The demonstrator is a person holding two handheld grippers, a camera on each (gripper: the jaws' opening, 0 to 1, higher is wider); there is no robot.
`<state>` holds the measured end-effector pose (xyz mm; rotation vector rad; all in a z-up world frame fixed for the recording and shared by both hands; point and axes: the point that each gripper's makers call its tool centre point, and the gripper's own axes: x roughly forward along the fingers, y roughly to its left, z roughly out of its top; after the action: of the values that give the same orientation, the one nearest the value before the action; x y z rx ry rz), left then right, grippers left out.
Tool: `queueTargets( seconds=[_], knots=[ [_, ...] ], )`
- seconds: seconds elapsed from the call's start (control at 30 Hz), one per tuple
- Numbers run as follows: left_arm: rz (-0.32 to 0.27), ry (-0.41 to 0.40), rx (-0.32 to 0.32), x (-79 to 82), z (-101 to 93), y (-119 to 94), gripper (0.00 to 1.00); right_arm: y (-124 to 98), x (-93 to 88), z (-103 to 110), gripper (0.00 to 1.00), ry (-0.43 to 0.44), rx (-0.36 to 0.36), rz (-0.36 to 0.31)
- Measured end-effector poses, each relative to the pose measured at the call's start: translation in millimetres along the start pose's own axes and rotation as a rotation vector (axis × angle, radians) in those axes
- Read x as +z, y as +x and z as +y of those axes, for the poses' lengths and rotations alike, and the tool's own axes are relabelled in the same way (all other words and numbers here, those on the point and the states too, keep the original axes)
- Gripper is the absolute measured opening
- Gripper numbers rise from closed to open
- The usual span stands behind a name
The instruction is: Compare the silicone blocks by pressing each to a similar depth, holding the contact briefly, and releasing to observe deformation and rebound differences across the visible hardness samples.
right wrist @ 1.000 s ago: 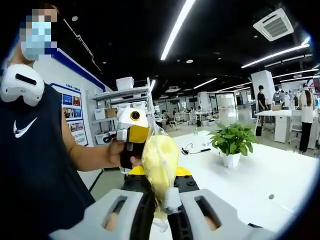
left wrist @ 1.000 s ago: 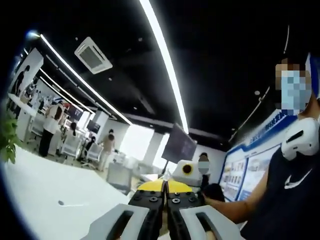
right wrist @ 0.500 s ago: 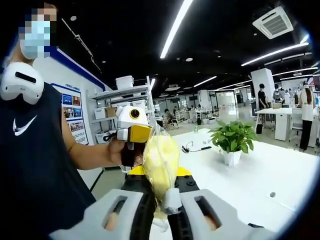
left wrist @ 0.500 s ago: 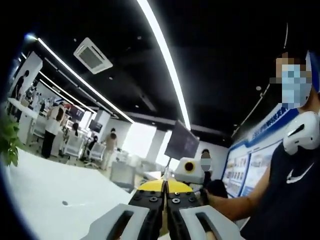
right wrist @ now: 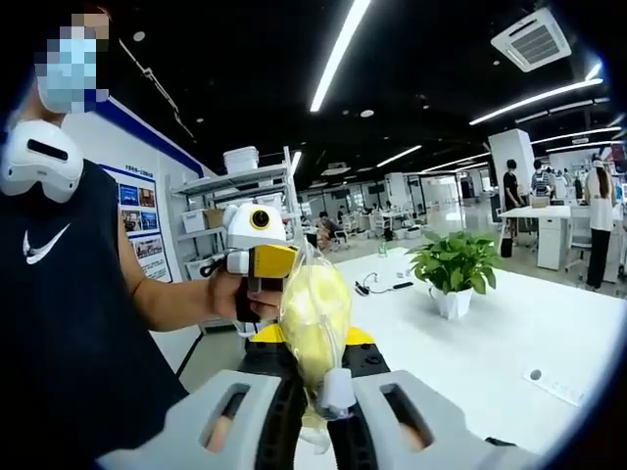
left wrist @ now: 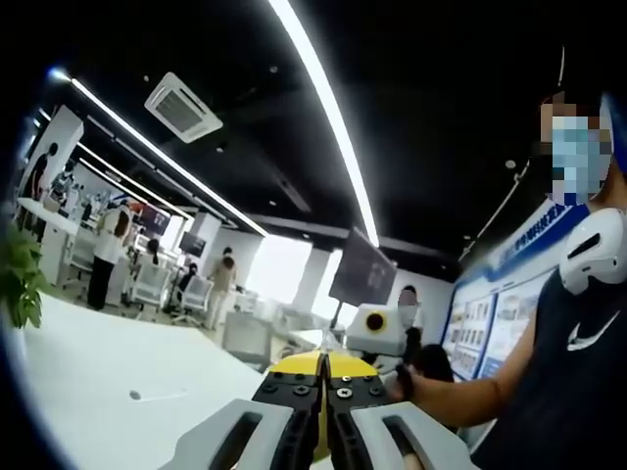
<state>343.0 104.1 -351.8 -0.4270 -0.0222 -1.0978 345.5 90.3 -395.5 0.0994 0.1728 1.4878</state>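
Holding a yellow block in a clear bag (right wrist: 313, 318) aloft, the right gripper (right wrist: 315, 406) is clamped on it; the left gripper (left wrist: 321, 431) is closed and empty. No pressing on the far-right white table (right wrist: 470, 343) is yet begun.

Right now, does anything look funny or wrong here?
Yes. The right claw is shut on a clear bag of yellow stuff, held up in the air above the white table, not pressing on anything. The left claw is shut and holds nothing.
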Motion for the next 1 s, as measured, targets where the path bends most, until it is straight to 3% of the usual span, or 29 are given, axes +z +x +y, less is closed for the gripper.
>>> queueTargets(
  seconds=[0.37,0.63,1.0],
  knots=[
    [0.009,0.047,-0.013,0.5,-3.8,2.3,0.00,-3.2,1.4,2.1,0.01,0.004,-0.002,-0.009],
    [0.005,-0.001,-0.001,1.3,-2.4,0.0,0.00,-1.3,1.6,3.8,0.00,-0.010,0.000,-0.001],
    [0.002,0.009,0.007,7.1,-5.0,-1.9,0.00,2.4,6.6,5.1,0.01,0.008,0.016,-0.027]
  ],
)
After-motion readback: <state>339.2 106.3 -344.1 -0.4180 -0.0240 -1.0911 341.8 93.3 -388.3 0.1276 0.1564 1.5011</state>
